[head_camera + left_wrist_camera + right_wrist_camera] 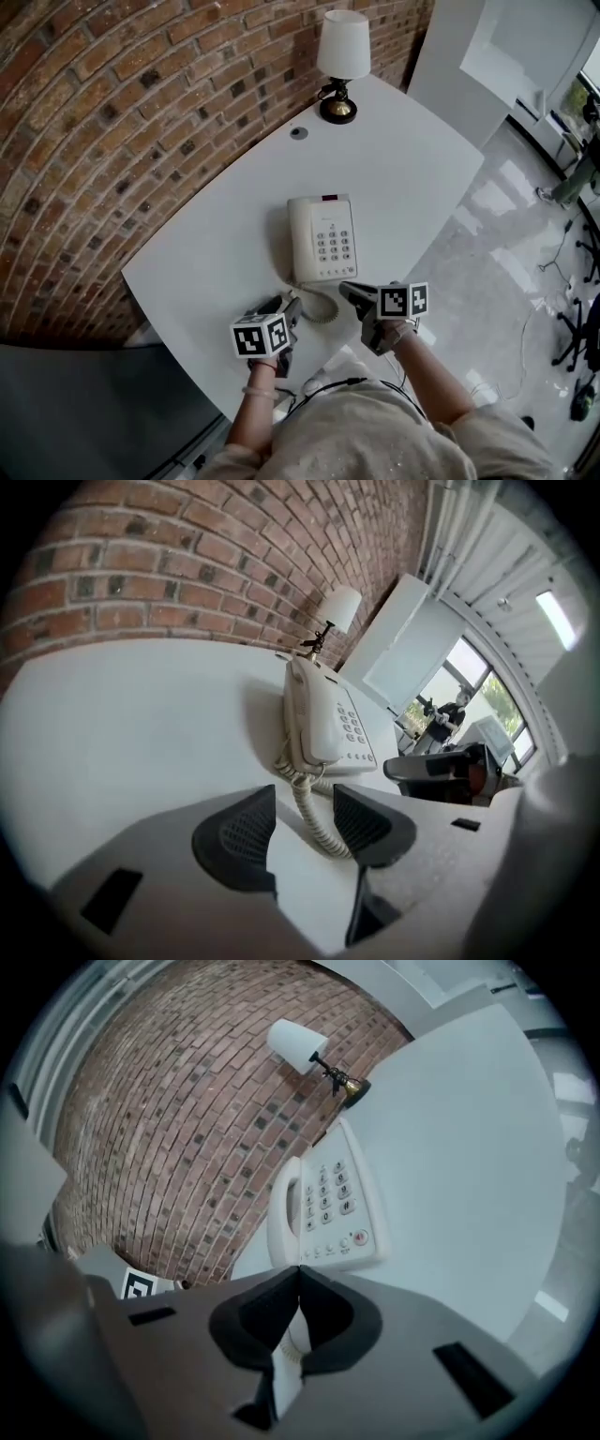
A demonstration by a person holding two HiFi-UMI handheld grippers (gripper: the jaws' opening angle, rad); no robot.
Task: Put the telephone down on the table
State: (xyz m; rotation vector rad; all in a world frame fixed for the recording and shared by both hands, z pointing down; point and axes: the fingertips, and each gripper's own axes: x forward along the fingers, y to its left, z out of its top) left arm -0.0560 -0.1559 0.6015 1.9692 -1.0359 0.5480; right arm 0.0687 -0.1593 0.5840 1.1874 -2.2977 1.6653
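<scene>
The cream telephone (pixel 322 237) lies flat on the white table (pixel 412 169), handset in its cradle on the left side, keypad up. Its coiled cord (pixel 324 306) curls off the near end. My left gripper (pixel 292 306) hovers just before that end, jaws open. In the left gripper view the telephone (pixel 323 719) lies ahead and the cord (pixel 315 819) runs through the gap of the left gripper (pixel 305 803) with neither pad pressing on it. My right gripper (pixel 349 291) is shut on nothing. In the right gripper view its jaws (pixel 299 1279) meet just short of the telephone (pixel 328 1208).
A table lamp (pixel 340 61) with a white shade stands at the table's far corner, by the brick wall (pixel 112 141). A round cable grommet (pixel 299 133) sits in the tabletop before it. The table's right edge drops to a glossy floor (pixel 506 234).
</scene>
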